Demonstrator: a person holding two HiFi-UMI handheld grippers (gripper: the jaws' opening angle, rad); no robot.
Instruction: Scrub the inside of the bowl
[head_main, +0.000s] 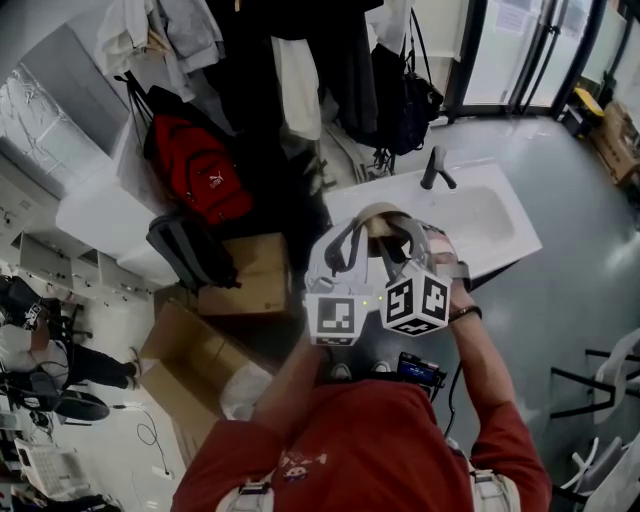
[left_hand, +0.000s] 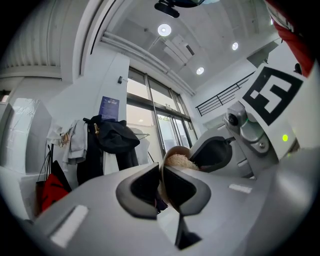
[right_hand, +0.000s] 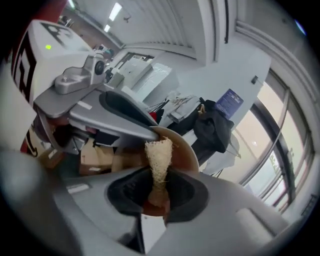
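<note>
By the sink (head_main: 492, 222), the left claw (left_hand: 161, 176) pinches the bowl (right_hand: 183, 149) rim to steady it. The right claw (right_hand: 158, 186), clamped on the loofah (right_hand: 159, 156), presses it inside for scrubbing.

The right gripper (right_hand: 159, 192) is pinching a pale fibrous scrubber (right_hand: 159, 157), which is pressing into a brown bowl (right_hand: 186, 150) at centre. From ten o'clock, the left gripper (right_hand: 140, 125) is meeting the bowl's rim. Coats (right_hand: 212, 127) are hanging at two o'clock.
</note>
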